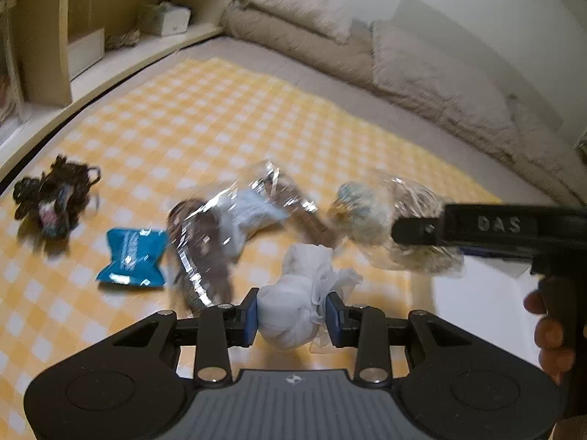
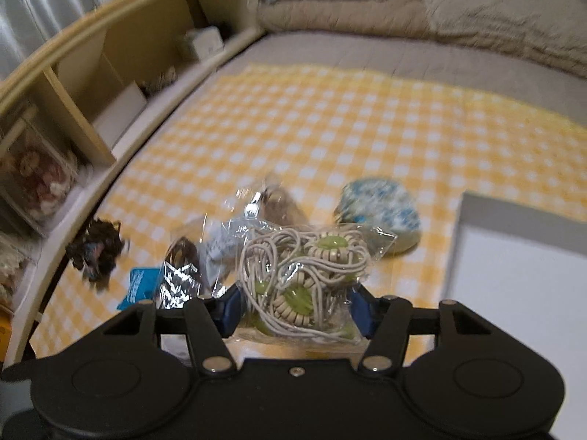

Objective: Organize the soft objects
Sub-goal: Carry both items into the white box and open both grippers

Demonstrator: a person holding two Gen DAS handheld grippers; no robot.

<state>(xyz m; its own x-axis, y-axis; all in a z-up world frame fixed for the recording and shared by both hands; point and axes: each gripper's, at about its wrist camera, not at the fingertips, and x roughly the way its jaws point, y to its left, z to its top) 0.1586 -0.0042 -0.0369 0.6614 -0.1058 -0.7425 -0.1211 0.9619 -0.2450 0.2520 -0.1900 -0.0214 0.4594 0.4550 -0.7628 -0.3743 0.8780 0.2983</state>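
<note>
Raised above the checked cloth (image 1: 227,117), the left claw (image 1: 291,313) pinches a white cloth bundle (image 1: 293,308) and the right claw (image 2: 293,308) a slippery bag of cords (image 2: 301,275) — that bag could slide free.

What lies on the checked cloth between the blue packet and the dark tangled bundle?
Nothing: in the left wrist view, only bare yellow checked cloth separates the blue packet from the dark tangled bundle.
</note>
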